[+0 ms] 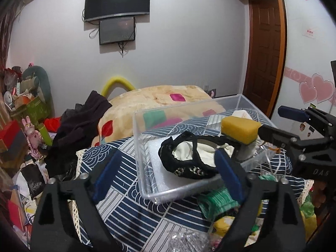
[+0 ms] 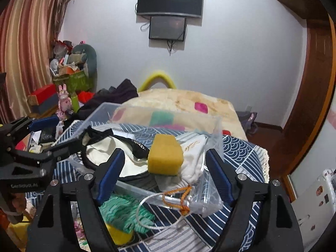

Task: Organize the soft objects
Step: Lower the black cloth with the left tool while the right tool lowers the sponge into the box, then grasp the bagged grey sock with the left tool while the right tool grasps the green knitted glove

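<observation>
A clear plastic box stands on the blue patterned bedspread. It holds a black-edged cream garment and a white drawstring pouch. A yellow sponge is in the air over the box, apart from both of the right gripper's fingers. My right gripper is open around it. My left gripper is open and empty at the box's near wall.
A green knitted cloth and a yellow soft item lie in front of the box. A floral quilt lies behind. Dark clothes and clutter are at the left. A wooden door is at the right.
</observation>
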`<state>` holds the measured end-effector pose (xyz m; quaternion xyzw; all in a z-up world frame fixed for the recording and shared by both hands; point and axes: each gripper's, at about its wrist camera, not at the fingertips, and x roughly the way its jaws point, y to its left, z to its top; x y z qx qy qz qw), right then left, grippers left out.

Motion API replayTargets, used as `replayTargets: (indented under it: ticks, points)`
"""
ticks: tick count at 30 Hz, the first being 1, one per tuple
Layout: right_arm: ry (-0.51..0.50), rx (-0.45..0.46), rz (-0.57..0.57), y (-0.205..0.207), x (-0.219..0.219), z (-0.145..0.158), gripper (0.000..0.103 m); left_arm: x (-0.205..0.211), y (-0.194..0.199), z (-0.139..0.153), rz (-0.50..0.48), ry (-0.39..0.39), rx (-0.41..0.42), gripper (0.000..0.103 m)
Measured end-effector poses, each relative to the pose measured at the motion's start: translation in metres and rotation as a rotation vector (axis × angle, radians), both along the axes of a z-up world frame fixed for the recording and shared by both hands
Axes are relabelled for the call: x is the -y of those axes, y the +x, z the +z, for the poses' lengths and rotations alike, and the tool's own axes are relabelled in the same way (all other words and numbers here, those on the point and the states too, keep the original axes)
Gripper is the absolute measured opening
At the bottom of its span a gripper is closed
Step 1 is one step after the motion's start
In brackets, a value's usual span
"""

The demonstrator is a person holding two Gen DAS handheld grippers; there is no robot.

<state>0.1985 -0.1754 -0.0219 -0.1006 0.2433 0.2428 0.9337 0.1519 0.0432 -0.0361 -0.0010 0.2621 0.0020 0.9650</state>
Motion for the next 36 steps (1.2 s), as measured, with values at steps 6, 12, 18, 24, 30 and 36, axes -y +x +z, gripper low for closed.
replayTargets:
  ticks: [6, 12, 18, 24, 30, 36]
  points:
    - [0.032, 0.033, 0.007, -0.018, 0.008, 0.007, 0.082, 0.003, -0.024, 0.001, -0.004, 0.015, 0.018, 0.1]
    - [0.023, 0.023, 0.022, -0.03, 0.006, -0.004, 0.082, -0.001, -0.037, -0.016, -0.002, -0.015, -0.022, 0.1]
    - [0.013, -0.037, 0.04, -0.035, 0.0, -0.025, 0.082, -0.005, -0.045, -0.046, 0.007, -0.043, -0.108, 0.1]
    - [-0.032, -0.113, 0.057, -0.029, -0.017, -0.053, 0.082, -0.003, -0.048, -0.08, 0.02, -0.054, -0.19, 0.1]
    - [-0.038, -0.113, 0.057, -0.036, -0.021, -0.058, 0.08, -0.003, -0.052, -0.096, 0.02, -0.083, -0.209, 0.086]
    - [-0.004, -0.086, 0.028, -0.047, -0.005, -0.051, 0.077, -0.001, -0.057, -0.101, -0.024, -0.125, -0.217, 0.059]
